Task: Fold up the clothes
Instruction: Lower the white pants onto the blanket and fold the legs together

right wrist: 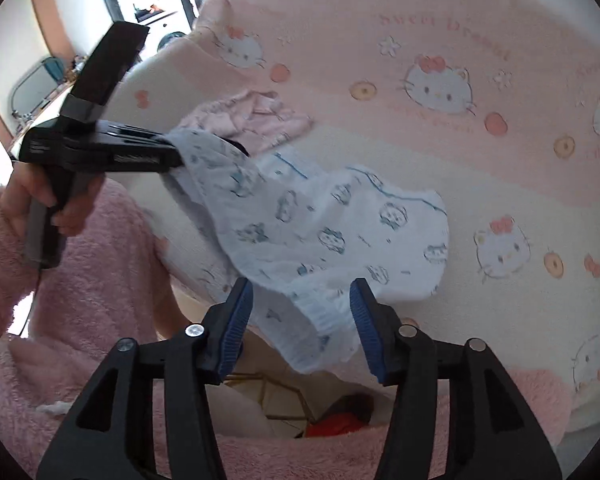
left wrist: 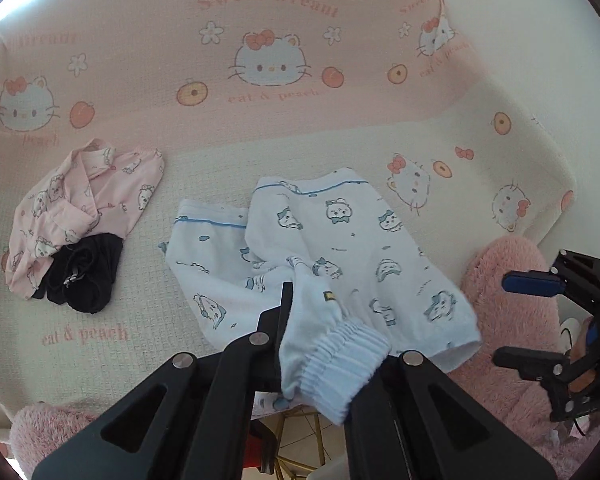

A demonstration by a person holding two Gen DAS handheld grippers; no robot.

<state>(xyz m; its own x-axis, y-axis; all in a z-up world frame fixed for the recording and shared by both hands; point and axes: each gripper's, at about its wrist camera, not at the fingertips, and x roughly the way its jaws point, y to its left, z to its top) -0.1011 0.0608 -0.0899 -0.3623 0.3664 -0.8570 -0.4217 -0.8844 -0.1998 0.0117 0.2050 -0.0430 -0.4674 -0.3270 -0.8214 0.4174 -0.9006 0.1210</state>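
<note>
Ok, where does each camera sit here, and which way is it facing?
Left wrist: on the left gripper, angled down over the cat-print blanket; its shut fingers pinch the pale blue shorts; the right gripper shows at the right edge.
Right wrist: on the right gripper, open around the shorts' waistband; the left gripper, a hand and fluffy pink sleeve show at left.
Shared: shorts, blanket, pink pyjama top, both grippers.
</note>
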